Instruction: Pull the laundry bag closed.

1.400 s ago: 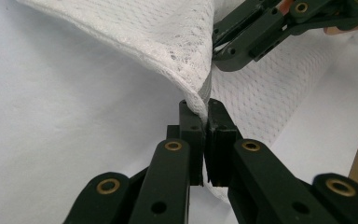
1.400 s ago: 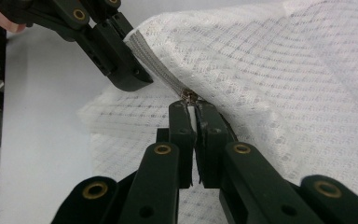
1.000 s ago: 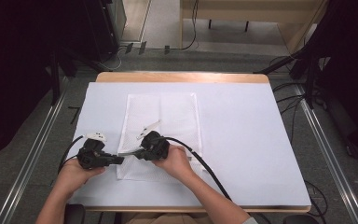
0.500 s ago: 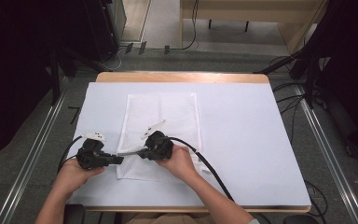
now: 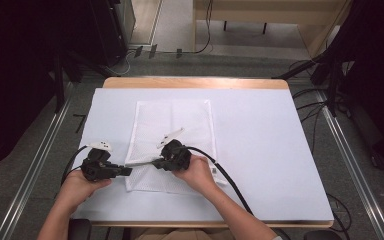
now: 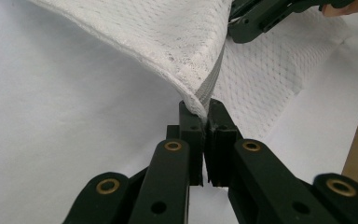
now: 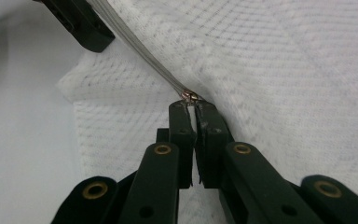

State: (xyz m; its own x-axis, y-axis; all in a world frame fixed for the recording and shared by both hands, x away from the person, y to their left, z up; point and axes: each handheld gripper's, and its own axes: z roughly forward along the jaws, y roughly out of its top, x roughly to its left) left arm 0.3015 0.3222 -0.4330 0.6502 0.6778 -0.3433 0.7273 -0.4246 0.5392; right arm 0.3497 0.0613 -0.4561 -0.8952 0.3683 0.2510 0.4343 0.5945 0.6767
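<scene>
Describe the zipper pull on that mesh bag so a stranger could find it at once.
On the white-covered table lies a white mesh bag. Along its near left edge runs a grey zipper, stretched between the left gripper and right gripper. The pull is the small brassy metal piece at the right gripper's tips.

Illumination is even and comes from overhead. In the high view the white tabletop [image 5: 260, 150] is bright and close to overexposed, while the surroundings at the left and right edges fall into near-black. Shadows under the hands are soft and short. The high view is slightly soft overall, with low fine detail; straight rails at its sides lean outward, indicating mild wide-angle distortion. In the left gripper view the mesh bag [image 6: 177, 42] is sharp near the fingers [image 6: 191, 135], and the near foreground is blurred. In the right gripper view the weave is softer toward the far corners, and the tabletop shows a flat white glare at left.
</scene>
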